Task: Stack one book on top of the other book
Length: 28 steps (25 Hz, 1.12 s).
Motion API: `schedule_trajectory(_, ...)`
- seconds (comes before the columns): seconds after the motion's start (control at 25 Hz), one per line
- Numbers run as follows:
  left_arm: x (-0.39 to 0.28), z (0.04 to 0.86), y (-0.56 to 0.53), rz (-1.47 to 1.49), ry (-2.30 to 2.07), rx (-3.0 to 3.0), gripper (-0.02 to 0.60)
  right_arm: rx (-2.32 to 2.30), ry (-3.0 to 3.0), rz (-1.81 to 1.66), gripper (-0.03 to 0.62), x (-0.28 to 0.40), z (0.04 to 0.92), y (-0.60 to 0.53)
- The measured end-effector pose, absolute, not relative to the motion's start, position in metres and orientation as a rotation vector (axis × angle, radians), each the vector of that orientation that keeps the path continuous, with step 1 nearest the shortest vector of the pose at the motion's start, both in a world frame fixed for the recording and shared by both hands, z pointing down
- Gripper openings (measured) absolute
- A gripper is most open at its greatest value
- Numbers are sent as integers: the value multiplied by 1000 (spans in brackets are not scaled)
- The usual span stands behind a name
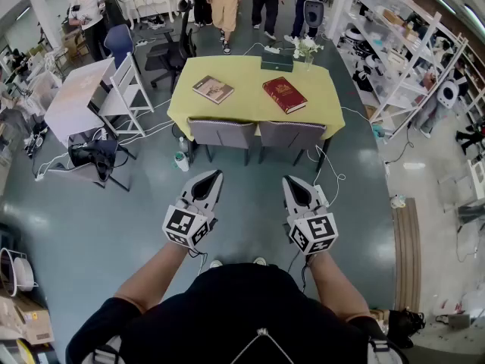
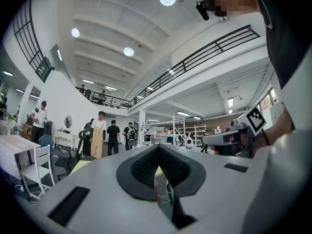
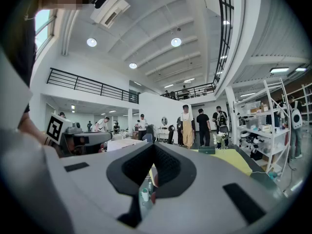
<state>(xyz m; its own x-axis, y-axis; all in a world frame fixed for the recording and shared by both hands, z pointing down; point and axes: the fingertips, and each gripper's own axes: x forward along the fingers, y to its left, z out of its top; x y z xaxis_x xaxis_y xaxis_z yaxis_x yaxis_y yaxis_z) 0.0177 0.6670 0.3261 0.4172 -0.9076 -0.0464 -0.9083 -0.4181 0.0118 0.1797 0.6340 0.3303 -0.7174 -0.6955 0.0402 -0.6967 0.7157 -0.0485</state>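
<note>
Both pairs of jaws are clenched, empty. The left gripper (image 1: 214,174) and right gripper (image 1: 291,180) hover well short of the yellow rectangular table (image 1: 250,70). On it, a tan hardback book (image 1: 213,89) and a red hardback book (image 1: 285,95) lie apart.

No legible text anywhere: cover print on the brown book (image 1: 213,89) and the red book (image 1: 285,95) is too small to read.

head view: steeply down, table (image 1: 250,89) far | gripper views: level, both facing table
</note>
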Motion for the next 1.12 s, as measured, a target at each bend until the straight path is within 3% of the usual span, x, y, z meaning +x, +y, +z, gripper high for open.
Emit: schedule_trajectory(1.12, 87, 346, 632, 133, 1705, -2661, 9, 1059, -2980, 282, 14, 237, 362, 589)
